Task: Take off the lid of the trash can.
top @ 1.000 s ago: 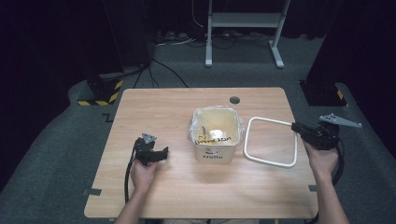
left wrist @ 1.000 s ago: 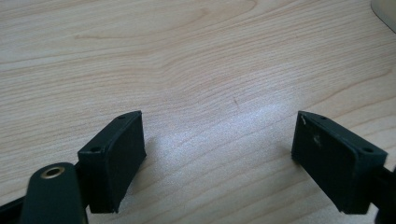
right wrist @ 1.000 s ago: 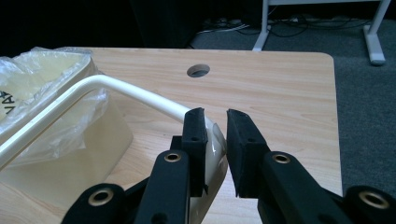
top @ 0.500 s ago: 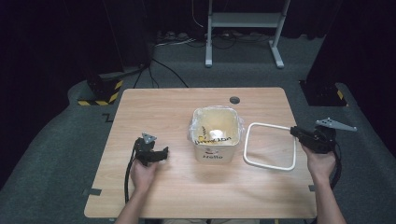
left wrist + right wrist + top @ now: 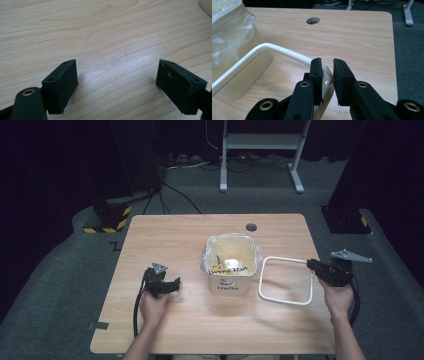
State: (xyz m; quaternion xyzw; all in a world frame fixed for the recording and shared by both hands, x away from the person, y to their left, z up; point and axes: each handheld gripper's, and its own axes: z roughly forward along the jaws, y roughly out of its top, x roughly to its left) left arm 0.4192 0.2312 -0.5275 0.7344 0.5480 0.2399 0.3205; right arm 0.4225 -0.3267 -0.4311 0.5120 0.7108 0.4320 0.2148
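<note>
My right claw [image 5: 327, 65] sits nearly closed around the white frame [image 5: 285, 280], though a slim gap shows beside one pad, so I'd pinch firmly before lifting; the frame lies flat just right of the bin [image 5: 231, 265]; my left claw [image 5: 117, 85] rests wide open, empty, on the table [image 5: 200, 230].

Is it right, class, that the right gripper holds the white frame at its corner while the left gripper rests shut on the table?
Not quite. The left gripper is open, with bare table between its jaws, as the left gripper view shows. The right gripper does hold the white frame at its corner.
</note>
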